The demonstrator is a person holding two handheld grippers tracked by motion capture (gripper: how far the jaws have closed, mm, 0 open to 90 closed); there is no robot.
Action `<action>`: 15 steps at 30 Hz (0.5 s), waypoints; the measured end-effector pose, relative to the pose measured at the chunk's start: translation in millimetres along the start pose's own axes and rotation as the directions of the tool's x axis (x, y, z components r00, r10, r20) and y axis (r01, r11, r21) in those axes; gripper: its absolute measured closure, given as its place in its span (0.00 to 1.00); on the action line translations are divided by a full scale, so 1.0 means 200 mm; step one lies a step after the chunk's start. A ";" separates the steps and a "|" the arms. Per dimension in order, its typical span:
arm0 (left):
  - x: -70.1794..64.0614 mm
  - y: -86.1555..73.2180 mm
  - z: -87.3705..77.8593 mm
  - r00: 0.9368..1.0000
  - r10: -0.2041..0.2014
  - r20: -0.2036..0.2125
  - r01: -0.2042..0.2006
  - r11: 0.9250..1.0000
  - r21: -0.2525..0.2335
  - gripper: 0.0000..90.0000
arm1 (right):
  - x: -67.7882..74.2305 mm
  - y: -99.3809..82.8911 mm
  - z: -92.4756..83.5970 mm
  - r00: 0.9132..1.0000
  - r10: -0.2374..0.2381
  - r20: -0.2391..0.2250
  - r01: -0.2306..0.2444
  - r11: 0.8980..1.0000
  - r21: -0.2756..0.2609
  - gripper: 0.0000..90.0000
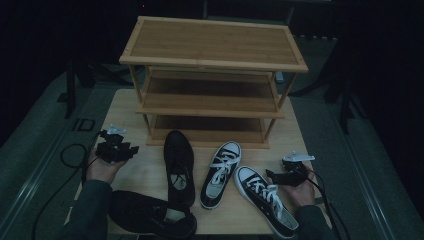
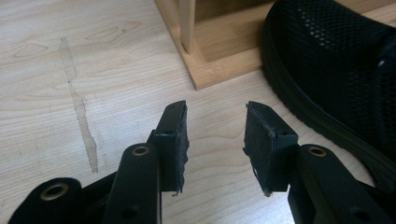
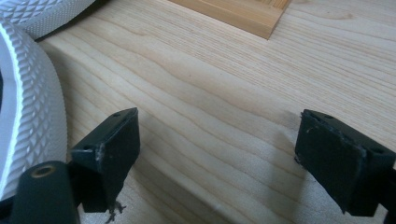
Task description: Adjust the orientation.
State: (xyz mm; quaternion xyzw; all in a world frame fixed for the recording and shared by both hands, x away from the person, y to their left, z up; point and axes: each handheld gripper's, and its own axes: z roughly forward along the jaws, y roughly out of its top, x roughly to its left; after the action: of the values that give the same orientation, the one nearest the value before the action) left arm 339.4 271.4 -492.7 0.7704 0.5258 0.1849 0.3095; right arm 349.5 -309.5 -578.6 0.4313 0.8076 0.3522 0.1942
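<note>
High view: a wooden table [image 1: 145,172] carries a three-tier bamboo shoe rack [image 1: 212,45] along its far edge and four shoes in front of it. A black mesh shoe [image 1: 179,167] lies lengthwise near the middle, its toe just short of the rack's bottom shelf. A second black shoe [image 1: 150,214] lies crosswise at the near left edge, its heel end touching the first shoe. Two black canvas sneakers with white laces and white toe caps sit to the right: one [image 1: 221,174] angled toward the rack, the other [image 1: 265,199] slanting toward the near right corner.

The left hand-held gripper [image 1: 122,150] is held near the left edge of the table, pointing toward the black mesh shoe. In the left gripper view its jaws stand partly apart with bare table between them and nothing gripped; the mesh shoe's toe [image 2: 336,70] lies just right of the jaws and the rack's corner post [image 2: 187,23] is ahead.

The right hand-held gripper [image 1: 280,176] rests near the right edge, just beside the slanting sneaker. In the right gripper view its jaws are spread wide over bare wood, holding nothing, with the sneaker's white ribbed rubber [image 3: 28,107] close to the left jaw.
</note>
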 end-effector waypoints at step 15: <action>0.01 -0.05 -0.07 1.000 0.009 0.011 -0.009 1.000 -0.005 0.66 | 0.01 0.00 0.00 1.000 0.010 0.008 -0.010 1.000 -0.004 0.17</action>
State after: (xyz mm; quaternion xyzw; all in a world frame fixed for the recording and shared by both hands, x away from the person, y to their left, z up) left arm 323.9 279.0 -488.9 0.7729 0.5201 0.1837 0.3135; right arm 348.1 -308.4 -578.7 0.4364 0.8040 0.3529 0.1967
